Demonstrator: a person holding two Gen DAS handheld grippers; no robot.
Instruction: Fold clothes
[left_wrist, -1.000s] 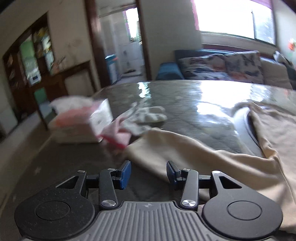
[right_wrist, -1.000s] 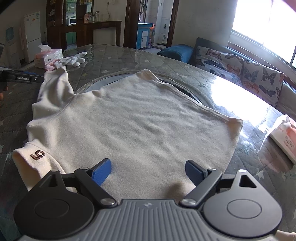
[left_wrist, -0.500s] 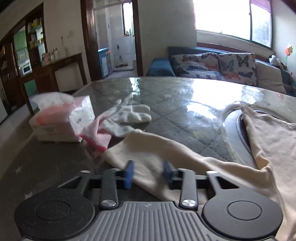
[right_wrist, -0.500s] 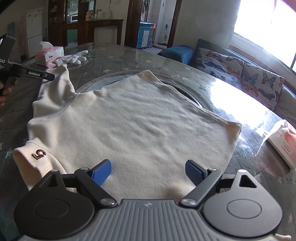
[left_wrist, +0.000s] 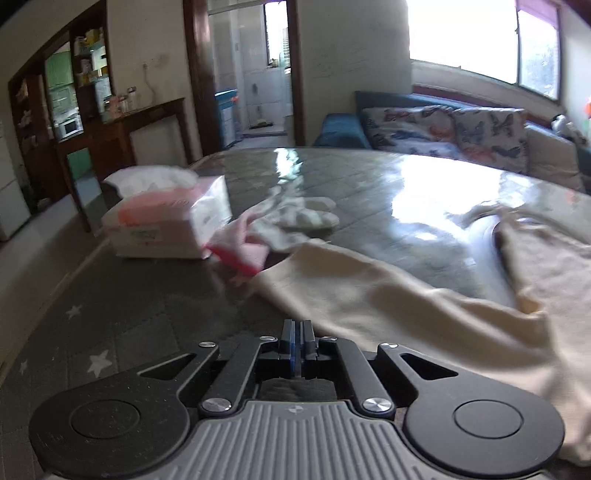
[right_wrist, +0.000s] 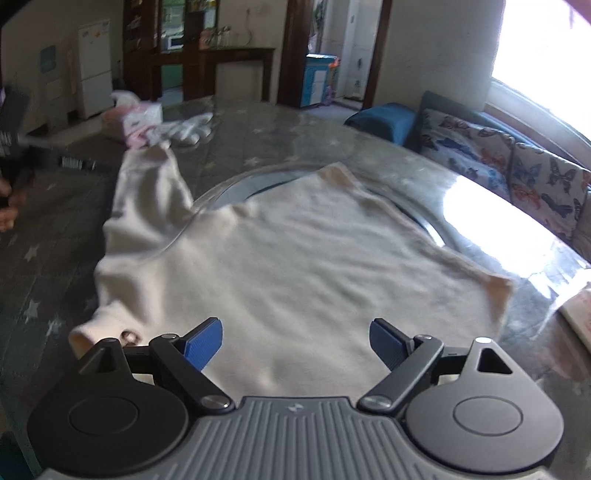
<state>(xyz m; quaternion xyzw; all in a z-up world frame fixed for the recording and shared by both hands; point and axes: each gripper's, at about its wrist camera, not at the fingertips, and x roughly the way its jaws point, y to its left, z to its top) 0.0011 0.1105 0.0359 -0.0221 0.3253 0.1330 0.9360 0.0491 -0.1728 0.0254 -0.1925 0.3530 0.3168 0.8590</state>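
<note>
Right wrist view: the cream sweater (right_wrist: 314, 266) lies spread flat across the centre of the tabletop (right_wrist: 55, 236), its body partly over an inset round panel (right_wrist: 236, 186), one sleeve (right_wrist: 147, 188) running to the upper left of the frame. The right claw (right_wrist: 295, 343) stands with jaws wide apart at the lower centre, over the near hem, gripping nothing.

Left wrist view: the left claw (left_wrist: 297, 345) has its pads pressed together at the lower centre, right at the sleeve's (left_wrist: 369, 291) lower edge. Whether any cloth is caught between them cannot be told; none shows.

Risks, as judged:
- A closure on nothing would leave the sleeve behind when the claw lifts.
- The cuff end touches a pink-and-white glove (left_wrist: 280, 229), which lies against a tissue box (left_wrist: 166, 225), centre left. Dragging the sleeve could pull both along.
- The glossy surface may let the whole garment slide instead of fold.

Room: open tabletop lies beyond the sweater towards the upper right. A second packet (right_wrist: 576, 314) sits at the right edge of the right wrist view, near the garment's corner.
</note>
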